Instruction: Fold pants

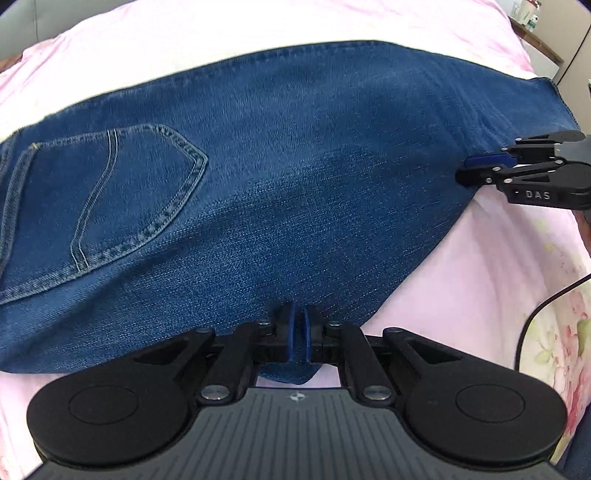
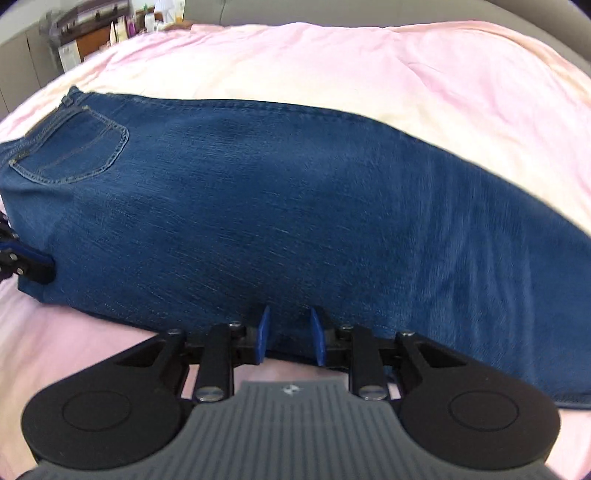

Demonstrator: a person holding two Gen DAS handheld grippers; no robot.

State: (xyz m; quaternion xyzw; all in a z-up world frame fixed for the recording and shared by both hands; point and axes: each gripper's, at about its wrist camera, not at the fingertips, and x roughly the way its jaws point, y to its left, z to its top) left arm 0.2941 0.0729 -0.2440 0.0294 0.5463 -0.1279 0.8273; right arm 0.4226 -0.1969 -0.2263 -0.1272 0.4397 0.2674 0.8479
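Blue jeans [image 1: 280, 177] lie flat on a pink bed sheet [image 1: 461, 280], folded lengthwise with one back pocket [image 1: 110, 195] facing up at the left. My left gripper [image 1: 300, 334] is shut on the near edge of the jeans at the crotch; a flap of denim shows under its fingers. My right gripper [image 2: 289, 334] is open, its blue pads [image 2: 263, 334] set on either side of the jeans' [image 2: 295, 221] near edge on the leg. It also shows in the left wrist view [image 1: 476, 168] at the right. The left gripper shows in the right wrist view [image 2: 33, 267] at the far left.
The pink sheet [image 2: 332, 62] covers the bed around the jeans. A floral cover [image 1: 569, 332] and a black cable [image 1: 535, 314] lie at the right. Shelves with bottles [image 2: 110, 29] stand beyond the bed's far left corner.
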